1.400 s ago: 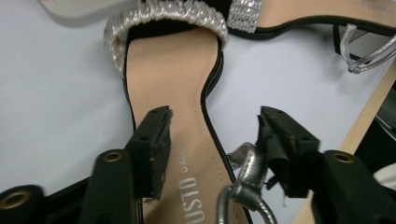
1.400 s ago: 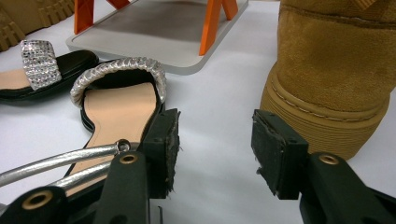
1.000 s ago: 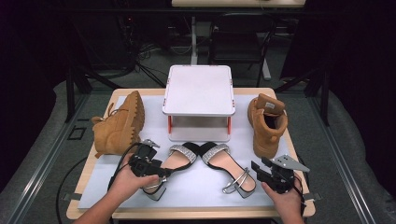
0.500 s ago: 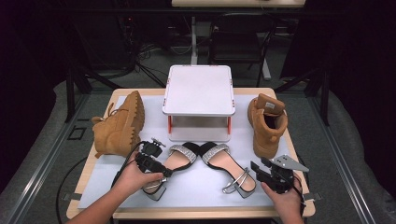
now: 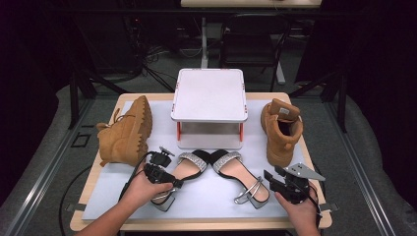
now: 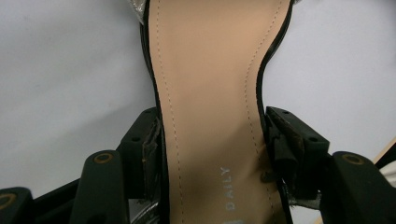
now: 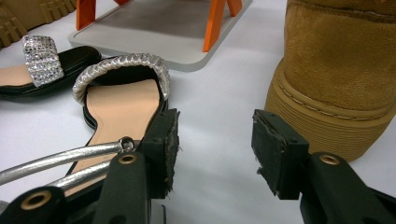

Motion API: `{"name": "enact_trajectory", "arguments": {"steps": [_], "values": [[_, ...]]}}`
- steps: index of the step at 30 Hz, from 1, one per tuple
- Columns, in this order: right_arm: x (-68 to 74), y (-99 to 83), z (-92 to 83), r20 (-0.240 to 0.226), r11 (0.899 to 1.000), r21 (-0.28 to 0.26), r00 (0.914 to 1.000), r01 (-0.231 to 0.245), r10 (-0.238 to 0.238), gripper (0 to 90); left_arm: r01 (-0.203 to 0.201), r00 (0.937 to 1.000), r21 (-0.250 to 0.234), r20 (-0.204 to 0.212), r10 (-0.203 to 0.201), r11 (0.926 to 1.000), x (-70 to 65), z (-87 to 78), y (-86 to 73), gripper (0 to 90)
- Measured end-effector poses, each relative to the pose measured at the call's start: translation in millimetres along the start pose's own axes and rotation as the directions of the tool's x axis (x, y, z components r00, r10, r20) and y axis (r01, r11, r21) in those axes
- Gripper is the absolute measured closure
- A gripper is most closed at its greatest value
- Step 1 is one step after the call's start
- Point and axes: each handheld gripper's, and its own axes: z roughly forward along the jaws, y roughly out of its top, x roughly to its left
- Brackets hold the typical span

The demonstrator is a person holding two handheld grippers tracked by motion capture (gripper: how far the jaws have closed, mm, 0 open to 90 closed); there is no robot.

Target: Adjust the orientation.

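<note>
Left tongs astride left sandal, toe cut off, contact unclear

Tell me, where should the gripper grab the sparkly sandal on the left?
Best across the narrow waist of the left sandal, coming down from above. The sole pinches in there, so both jaws fit around its thin black edges. The left gripper already straddles that spot, its jaws just closing in, the pads at the edges. The glittery strap and heel look harder to pinch.
</note>
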Motion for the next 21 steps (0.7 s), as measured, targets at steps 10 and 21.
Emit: {"name": "enact_trajectory", "arguments": {"steps": [10, 21], "values": [[0.1, 0.0, -0.3, -0.001, 1.000, 0.000, 1.0000, 0.000, 0.000, 51.2, 0.050, 0.9986, -0.010, -0.016, -0.050, 0.9987, -2.3, -0.5, -0.2, 42.3], [0.4, 0.0, -0.3, -0.004, 1.000, -0.004, 1.0000, -0.002, 0.002, 51.2, 0.035, 0.9977, -0.011, -0.058, -0.035, 0.9993, 3.5, -4.4, -5.8, 43.3]]}}
